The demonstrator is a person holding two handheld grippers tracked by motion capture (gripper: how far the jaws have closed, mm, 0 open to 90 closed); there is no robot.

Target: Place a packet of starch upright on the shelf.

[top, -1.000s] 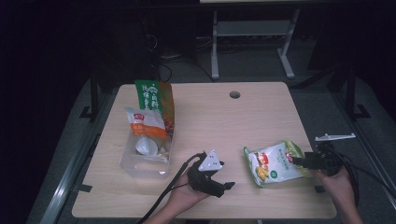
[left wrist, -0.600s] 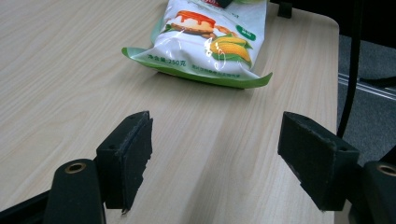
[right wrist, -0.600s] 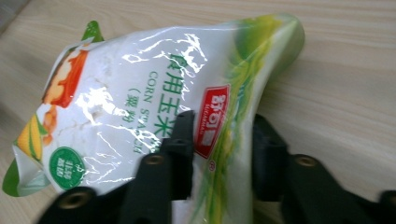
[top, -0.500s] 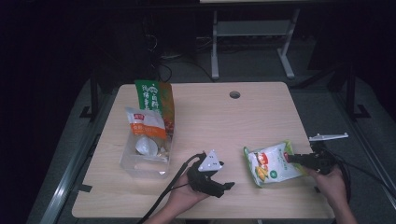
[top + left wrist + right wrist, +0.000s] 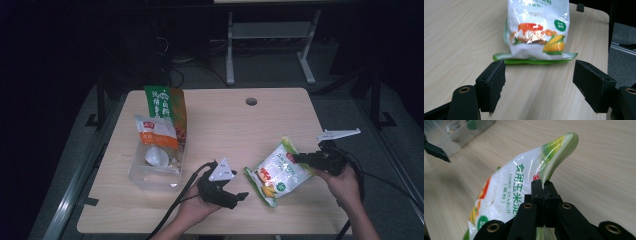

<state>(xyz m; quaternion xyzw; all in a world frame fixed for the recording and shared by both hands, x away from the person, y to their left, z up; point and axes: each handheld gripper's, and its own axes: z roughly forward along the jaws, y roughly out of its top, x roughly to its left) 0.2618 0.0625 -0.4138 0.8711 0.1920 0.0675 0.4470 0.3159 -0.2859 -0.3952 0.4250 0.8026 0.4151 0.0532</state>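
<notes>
L gripper [image 5: 239, 196] is resting at the table's [image 5: 220, 125] near edge, jaws spread wide w/ nothing between. Just right, the R gripper [image 5: 296, 159], jaws having just closed, is pinching the corn starch bag's [image 5: 276, 172] top seal, lifting that end. Farther back-left, a clear bin [image 5: 150, 175] is holding snack packets [image 5: 156, 132].

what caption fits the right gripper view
Right claw shut on the sealed edge of a corn starch bag, above the wooden table.

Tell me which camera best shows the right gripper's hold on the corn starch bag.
Right gripper view: the right gripper pinches the corn starch bag by its edge seal. High view shows that end raised; left gripper view shows its bottom edge.
</notes>
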